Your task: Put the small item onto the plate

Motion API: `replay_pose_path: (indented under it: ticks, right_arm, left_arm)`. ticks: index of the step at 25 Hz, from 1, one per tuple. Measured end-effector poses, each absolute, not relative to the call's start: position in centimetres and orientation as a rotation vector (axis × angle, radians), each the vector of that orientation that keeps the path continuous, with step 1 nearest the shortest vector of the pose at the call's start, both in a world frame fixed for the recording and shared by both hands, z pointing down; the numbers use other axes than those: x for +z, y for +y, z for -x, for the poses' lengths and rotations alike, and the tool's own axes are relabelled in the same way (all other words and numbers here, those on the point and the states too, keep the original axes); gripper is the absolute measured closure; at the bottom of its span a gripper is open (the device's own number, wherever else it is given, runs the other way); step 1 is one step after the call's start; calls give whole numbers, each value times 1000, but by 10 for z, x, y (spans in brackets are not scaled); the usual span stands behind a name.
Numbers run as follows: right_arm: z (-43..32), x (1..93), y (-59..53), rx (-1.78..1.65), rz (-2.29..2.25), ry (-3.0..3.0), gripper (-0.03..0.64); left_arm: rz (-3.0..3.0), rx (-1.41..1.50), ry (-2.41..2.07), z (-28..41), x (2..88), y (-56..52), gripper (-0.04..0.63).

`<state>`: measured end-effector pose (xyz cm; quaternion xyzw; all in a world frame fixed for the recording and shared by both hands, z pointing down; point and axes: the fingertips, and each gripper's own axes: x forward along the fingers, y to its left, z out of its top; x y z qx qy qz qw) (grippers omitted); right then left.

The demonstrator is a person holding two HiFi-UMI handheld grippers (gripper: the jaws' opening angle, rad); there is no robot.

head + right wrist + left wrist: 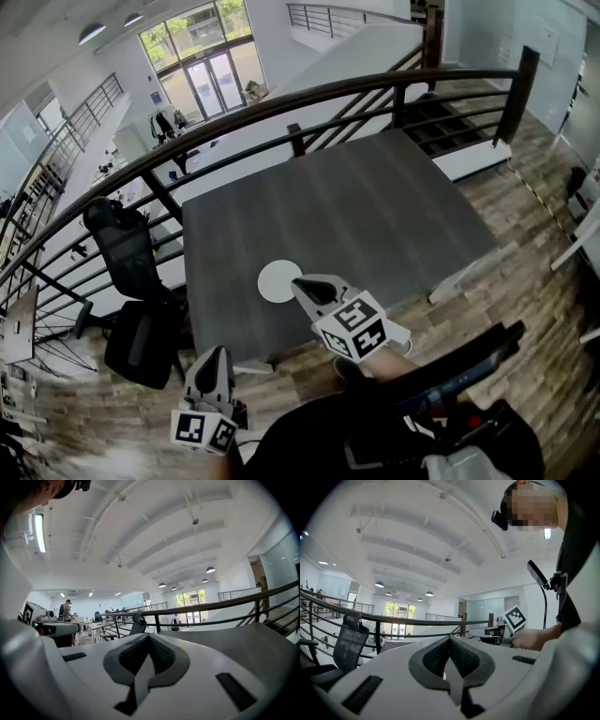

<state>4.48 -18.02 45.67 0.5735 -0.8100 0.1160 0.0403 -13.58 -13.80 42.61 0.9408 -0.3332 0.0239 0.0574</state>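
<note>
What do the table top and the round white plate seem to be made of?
The table top looks like dark grey wood or wood-grain laminate, matt: long fine streaks, no glare. The plate is plain white and flat; ceramic, plastic or paper, the head view cannot tell.

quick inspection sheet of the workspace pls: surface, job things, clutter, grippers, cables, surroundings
surface: dark grey table, holding only the plate
job's things: white plate near the table's front edge; small item, nothing seen in any view
clutter: nothing seen
grippers: right gripper jaws shut with nothing between them, tip at the plate's right edge; left gripper jaws shut and empty, held low off the table's front left corner
cables: nothing seen on the table
surroundings: black office chair left of the table, curved railing behind it, wood floor
</note>
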Motion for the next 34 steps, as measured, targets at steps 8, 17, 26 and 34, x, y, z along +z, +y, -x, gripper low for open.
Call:
replay_pose_path:
  ticks: [8, 17, 26, 34]
  right_arm:
    - [-55, 453, -167, 339, -1797, -2465, 615]
    - [-59, 454, -165, 324, -1807, -2455, 615]
    - [-56, 454, -159, 332, -1784, -2459, 615]
    - [-61, 451, -159, 339, -1792, -2452, 615]
  left_arm:
    - [-2891, 69, -927, 121, 429, -143, 592]
    - [-2904, 64, -887, 112, 432, -147, 592]
    - [-2902, 64, -879, 110, 430, -143, 592]
    - [-2885, 73, -893, 110, 431, -142, 592]
